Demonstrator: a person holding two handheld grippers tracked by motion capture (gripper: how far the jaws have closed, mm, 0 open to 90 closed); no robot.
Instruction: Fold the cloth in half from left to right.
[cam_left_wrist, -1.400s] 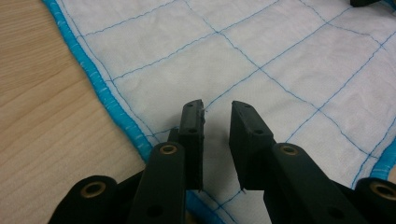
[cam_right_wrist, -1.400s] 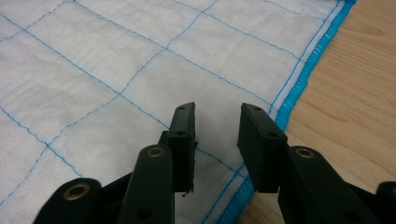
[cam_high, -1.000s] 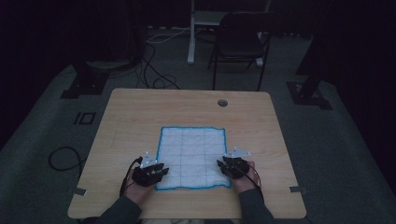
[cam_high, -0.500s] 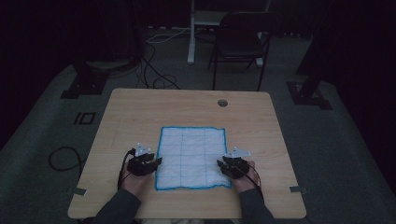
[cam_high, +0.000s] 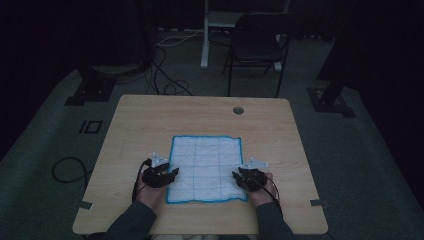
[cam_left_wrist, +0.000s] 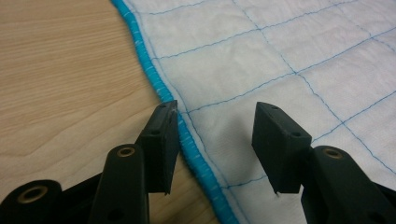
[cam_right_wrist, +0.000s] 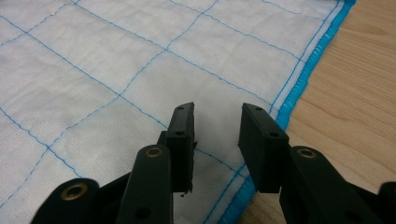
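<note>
A: My left claw (cam_high: 172, 173) is at the left edge of the cloth (cam_high: 206, 167), near the corner closest to me. Jaws wide apart, holding nothing. In the left gripper view the claw (cam_left_wrist: 215, 123) straddles the blue hem (cam_left_wrist: 154, 79): one jaw on the bare wood side, the other over the white quilted part.

B: Cloth position?

A: Flat on the bench (cam_high: 150, 120), roughly centred and toward my side. White, blue grid stitching, blue border. No folds that I can see.

B: Right side?

A: My right claw (cam_high: 236, 176) mirrors it at the right edge, near the other close corner. In the right gripper view the claw (cam_right_wrist: 215, 126) is parted more narrowly, also empty. Both jaws sit over the white cloth (cam_right_wrist: 116, 70), with the hem (cam_right_wrist: 303, 74) just outside the outer jaw.

B: So what step is this?

A: I'd call it the pre-grasp. Both claws lined up on the near corners, nothing pinched yet. Looks like the setup for a fold away from me, though that's my read.

B: Next move?

A: Left: drop until the lower jaw gets under the hem, then close. Right: shift outward a bit so the hem lands between the jaws, then the same. Cloth is thin and lies flush on the wood, so the risk is closing on air or bunching the edge. Both sides should pinch together, otherwise the cloth skews.
</note>
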